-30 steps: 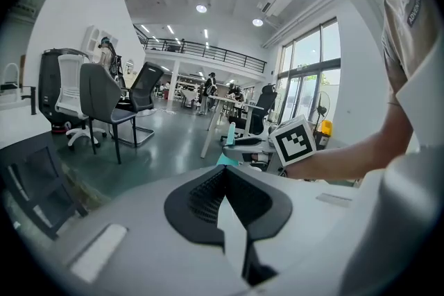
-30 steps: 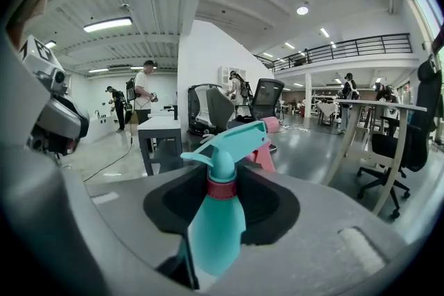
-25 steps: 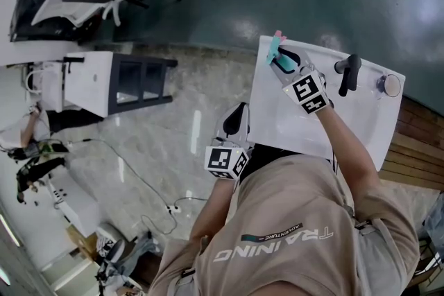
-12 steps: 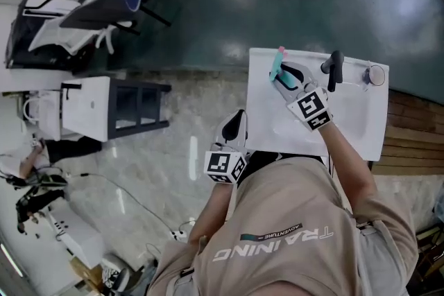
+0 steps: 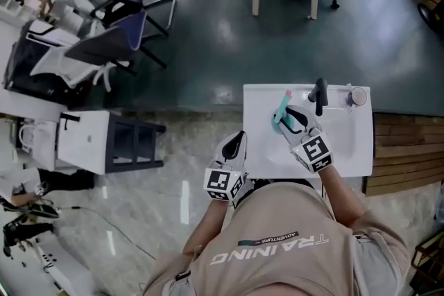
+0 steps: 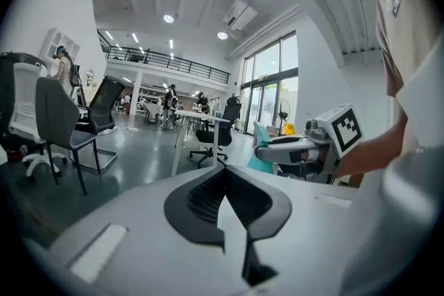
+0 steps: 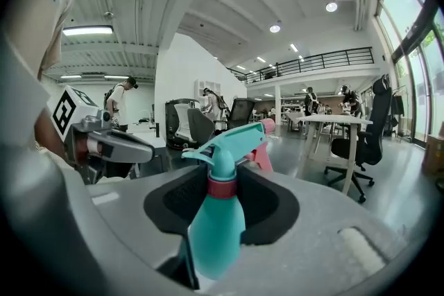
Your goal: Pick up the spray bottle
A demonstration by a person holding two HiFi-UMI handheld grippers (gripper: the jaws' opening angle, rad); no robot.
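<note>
Gripping the teal spray bottle (image 7: 216, 218) by its body, the right gripper (image 5: 290, 118) holds it over the white basin (image 5: 258, 149) (pink trigger on the far side). The left gripper (image 5: 234, 143) hangs beside the basin, jaws pressed together, empty.

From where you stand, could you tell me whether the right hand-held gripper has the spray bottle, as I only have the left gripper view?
Observer: Yes. The right gripper view shows the teal spray bottle clamped between the pads of the right hand-held gripper.
Operator: Thank you. Where is it holding the bottle?
Observer: In the head view it is over the white basin, just left of the black tap.
Operator: And where is my gripper relative to that?
Observer: The left hand-held gripper sits just off the basin's left edge, over the floor.
</note>
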